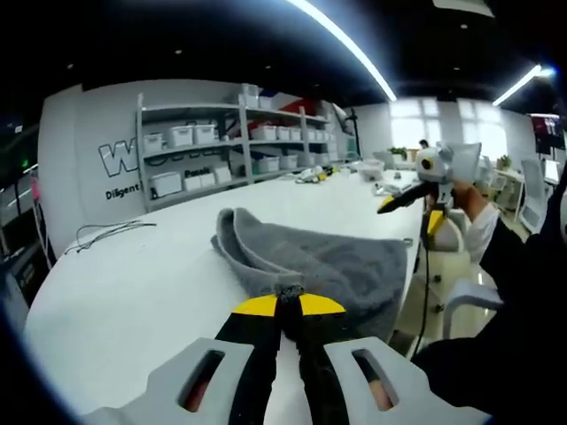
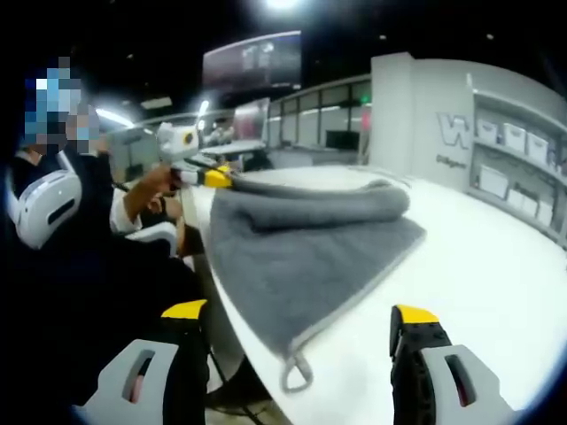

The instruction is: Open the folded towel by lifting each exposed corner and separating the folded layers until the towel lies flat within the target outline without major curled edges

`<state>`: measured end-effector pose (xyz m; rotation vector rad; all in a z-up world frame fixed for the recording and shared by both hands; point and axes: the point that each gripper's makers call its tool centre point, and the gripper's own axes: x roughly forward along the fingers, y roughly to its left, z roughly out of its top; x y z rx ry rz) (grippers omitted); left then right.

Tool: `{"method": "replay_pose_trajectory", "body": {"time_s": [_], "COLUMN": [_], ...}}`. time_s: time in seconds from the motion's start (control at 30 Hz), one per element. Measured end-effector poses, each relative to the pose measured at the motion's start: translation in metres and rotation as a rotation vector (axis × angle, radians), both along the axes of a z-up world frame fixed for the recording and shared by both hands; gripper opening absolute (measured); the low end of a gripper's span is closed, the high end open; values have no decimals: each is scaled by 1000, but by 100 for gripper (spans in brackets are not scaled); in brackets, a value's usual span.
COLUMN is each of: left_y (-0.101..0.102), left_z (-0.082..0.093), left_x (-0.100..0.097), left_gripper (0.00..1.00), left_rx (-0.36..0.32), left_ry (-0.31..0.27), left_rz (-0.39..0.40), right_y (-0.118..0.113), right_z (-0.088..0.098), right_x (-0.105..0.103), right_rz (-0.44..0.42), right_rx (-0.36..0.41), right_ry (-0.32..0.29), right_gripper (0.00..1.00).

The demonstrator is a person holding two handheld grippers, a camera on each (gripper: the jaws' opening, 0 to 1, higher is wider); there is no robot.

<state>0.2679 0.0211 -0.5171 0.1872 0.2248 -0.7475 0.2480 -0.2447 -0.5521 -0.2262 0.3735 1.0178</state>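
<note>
Left gripper view: the grey towel [image 1: 319,261] lay on the white table [image 1: 133,292], directly ahead of the left gripper [image 1: 289,305] at 12 o'clock. The yellow-tipped jaws stood pressed together on the towel's near edge, a small tuft of grey cloth showing pinched between the tips. The towel was still folded, with a thick rolled fold running along its far side toward 10 o'clock and a flatter layer spreading toward 3 o'clock, up to the table's edge. The right gripper [image 1: 409,197] appeared at 2 o'clock, held in a person's hand [image 1: 465,202] above and beyond the towel's far end, apart from the cloth. Shelving with white bins [image 1: 235,146] stood against the wall at 11 o'clock.

Right gripper view: the towel [image 2: 301,248] lay between and beyond the right gripper [image 2: 301,328], whose jaws stood wide apart with nothing between them. The near corner hung slightly past the table's [image 2: 496,283] edge, with a small hanging loop [image 2: 297,374] at 6 o'clock. A rolled upper layer lay across the far part. The left gripper [image 2: 213,177] met the towel's far corner at 11 o'clock.
</note>
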Motion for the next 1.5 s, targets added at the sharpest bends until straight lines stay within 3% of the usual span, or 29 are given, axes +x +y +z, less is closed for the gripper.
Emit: {"method": "replay_pose_trajectory", "body": {"time_s": [0.57,0.97,1.5], "left_y": [24,32,37], "left_z": [-20,-35,-43], "left_x": [-13,-28,-41], "left_gripper": [6,6,6], "left_rx": [0,31,65], "left_ry": [87,174,232], "left_rz": [15,-23,-44], "right_y": [3,4,2], "right_z": [-4,-6,-7], "right_x": [1,3,1], "right_rz": [8,9,4], "right_rx": [-7,-11,-10], "right_ry": [9,17,21], "right_gripper": [82,82,82]}}
